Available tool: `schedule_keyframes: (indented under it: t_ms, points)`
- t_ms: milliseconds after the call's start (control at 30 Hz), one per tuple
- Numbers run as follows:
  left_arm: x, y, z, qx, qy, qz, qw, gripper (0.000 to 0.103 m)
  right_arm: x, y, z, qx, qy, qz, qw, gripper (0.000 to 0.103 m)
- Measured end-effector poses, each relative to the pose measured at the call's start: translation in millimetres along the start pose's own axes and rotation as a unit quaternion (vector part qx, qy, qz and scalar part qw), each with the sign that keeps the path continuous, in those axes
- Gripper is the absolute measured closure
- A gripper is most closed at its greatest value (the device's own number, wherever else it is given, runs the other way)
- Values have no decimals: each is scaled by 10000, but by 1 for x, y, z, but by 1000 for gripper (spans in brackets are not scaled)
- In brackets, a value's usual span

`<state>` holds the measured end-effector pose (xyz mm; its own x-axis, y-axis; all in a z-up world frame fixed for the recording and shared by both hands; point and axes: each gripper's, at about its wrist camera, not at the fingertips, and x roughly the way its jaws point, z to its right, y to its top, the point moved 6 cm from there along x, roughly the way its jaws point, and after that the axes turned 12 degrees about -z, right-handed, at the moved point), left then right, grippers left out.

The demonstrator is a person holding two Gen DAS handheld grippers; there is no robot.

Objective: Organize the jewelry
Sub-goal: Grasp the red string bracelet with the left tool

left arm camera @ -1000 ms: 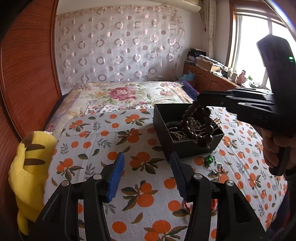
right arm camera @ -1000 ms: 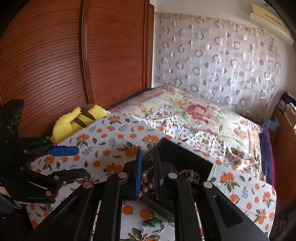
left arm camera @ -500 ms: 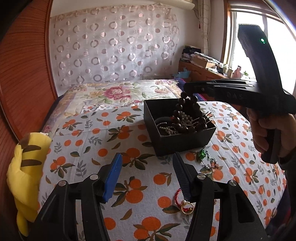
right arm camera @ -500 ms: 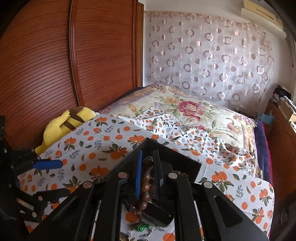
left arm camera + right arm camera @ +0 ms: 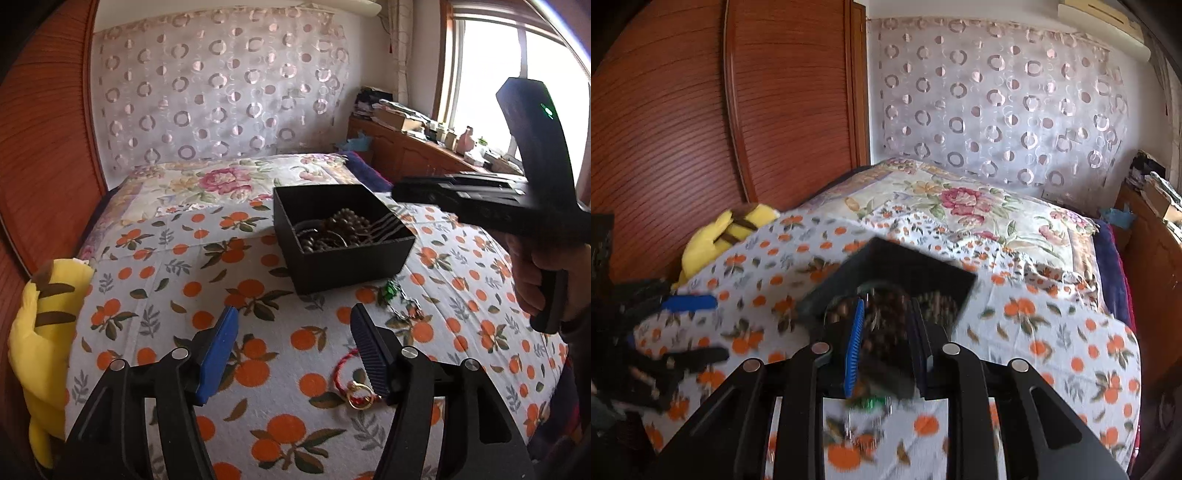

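On the bed, left wrist view:
Bedspread: a white cotton cover printed with oranges and leaves [image 5: 258,369] spreads across the whole foreground.
Box: an open black square cardboard box [image 5: 343,236] sits on the cover; inside lie a string of dark brown wooden beads [image 5: 349,221], some smaller beads and thin pale chains.
Loose jewelry: a green-stone chain necklace [image 5: 397,295] lies just in front of the box; a red cord bracelet with a gold ring charm [image 5: 356,391] lies near the left tong's black finger.
Left gripper [image 5: 293,332]: jaws stand wide apart over bare cover and have just been opening; nothing between the blue pad and the black pad.
Right tool: its black body reaches over the box from the right, held by a hand [image 5: 535,277].
Soft toy: a yellow plush with brown stripes [image 5: 40,325] lies at the left edge.

Over the box, right wrist view (blurred):
Right gripper [image 5: 886,332]: jaws have just been opening; a modest gap shows, with the beads seen through it down in the box, no pad pressing on them.
Box position: directly beneath the fingertips.
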<state>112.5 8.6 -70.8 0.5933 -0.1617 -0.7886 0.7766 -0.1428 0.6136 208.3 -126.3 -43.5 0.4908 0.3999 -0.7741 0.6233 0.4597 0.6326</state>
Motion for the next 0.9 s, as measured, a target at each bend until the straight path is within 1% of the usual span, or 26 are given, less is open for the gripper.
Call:
schedule_keyframes:
  t_ms: [167,333,467,533,633,767,833,900]
  points:
    - [4,-8,4,38,-29,-82,10000,43,1,-38,-4,-40,112,-250,9996,77]
    - [13,-15,1,27,-23,-229,9997,43,19,-67,-1,18,137,-573,9983,77]
    - [23,-18,0,38,-81,-407,9991,43,34,-79,0,53,156,-833,9964,77]
    - [29,-19,2,71,-175,-502,9986,43,39,-83,-3,30,181,-910,9957,77]
    - [37,-18,6,132,-325,-650,9973,43,45,-88,-6,-29,134,-997,9949,77]
    - [43,-17,15,245,-436,-754,9959,43,48,-90,-7,-61,71,-1037,9946,77]
    - [46,-16,20,306,-488,-790,9952,48,49,-90,-7,-59,35,-1054,9944,77]
    - [50,-15,26,385,-564,-854,9940,57,50,-90,-8,-97,-27,-1057,9943,77]
